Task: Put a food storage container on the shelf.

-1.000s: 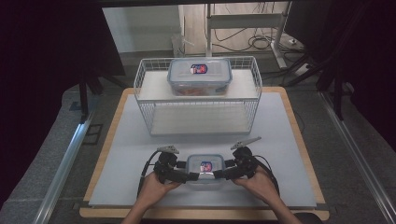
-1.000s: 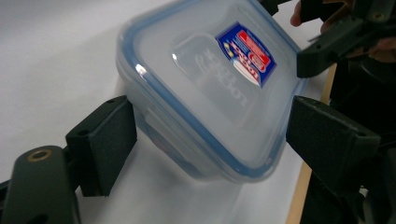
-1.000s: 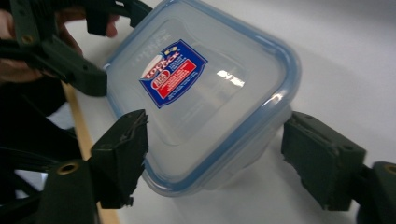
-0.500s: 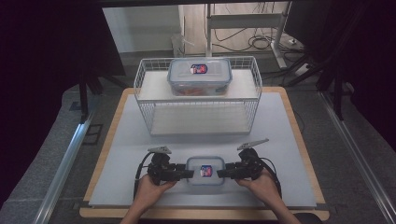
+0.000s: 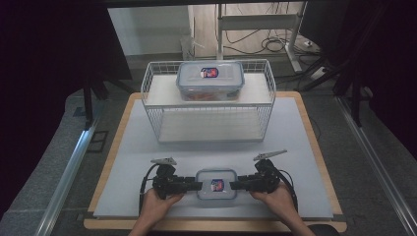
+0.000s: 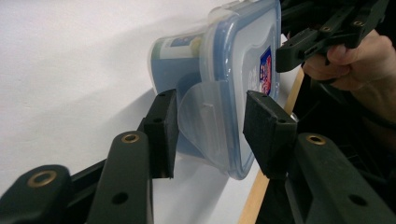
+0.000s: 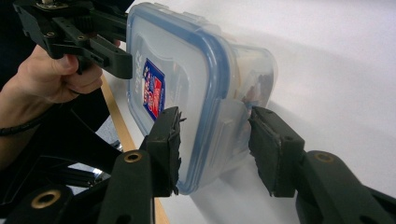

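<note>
Left gripper [image 6: 210, 126]: jaws straddle the left end of the small clear plastic container with blue-rimmed snap lid [image 5: 216, 184]. They have just been closing, and its latch flap sits between the pads. A sliver of gap shows on both sides, so not yet clamped. Right gripper [image 7: 215, 140] mirrors it on the opposite end: jaws just closing, lid edge and wall between the pads, left pad at the lid rim, right pad just off the wall.

High view: container lies flat near the front edge of the white table mat [image 5: 128, 147], between both hands, and pad contact is unreadable. Behind it is a white wire rack [image 5: 209, 118], with a larger clear lidded container [image 5: 210, 80] on its top shelf. Left gripper view shows the wooden table edge [image 6: 261, 196].
</note>
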A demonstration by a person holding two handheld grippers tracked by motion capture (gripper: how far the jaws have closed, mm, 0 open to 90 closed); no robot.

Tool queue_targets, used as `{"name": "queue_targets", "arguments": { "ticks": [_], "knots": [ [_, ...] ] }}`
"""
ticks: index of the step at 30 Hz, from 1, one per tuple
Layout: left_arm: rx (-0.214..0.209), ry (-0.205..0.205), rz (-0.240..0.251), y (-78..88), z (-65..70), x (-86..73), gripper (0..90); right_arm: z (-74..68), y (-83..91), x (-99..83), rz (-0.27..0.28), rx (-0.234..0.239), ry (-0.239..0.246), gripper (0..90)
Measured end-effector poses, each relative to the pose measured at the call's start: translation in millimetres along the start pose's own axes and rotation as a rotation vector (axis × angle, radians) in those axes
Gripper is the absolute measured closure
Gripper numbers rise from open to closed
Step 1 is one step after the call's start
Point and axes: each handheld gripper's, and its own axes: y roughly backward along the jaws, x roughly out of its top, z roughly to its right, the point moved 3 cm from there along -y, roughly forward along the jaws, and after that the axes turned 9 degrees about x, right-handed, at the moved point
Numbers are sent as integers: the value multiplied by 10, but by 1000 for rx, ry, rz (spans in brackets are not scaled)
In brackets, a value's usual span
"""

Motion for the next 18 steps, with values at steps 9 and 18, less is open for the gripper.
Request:
{"name": "queue_targets", "arguments": {
  "ticks": [9,18],
  "knots": [
    [-23,30,30,9,-13,63,578,28,22,28,29,0,-1,546],
    [-35,-11,81,195,63,248,581,-89,163,194,107,53,41,569]
  ]
}}
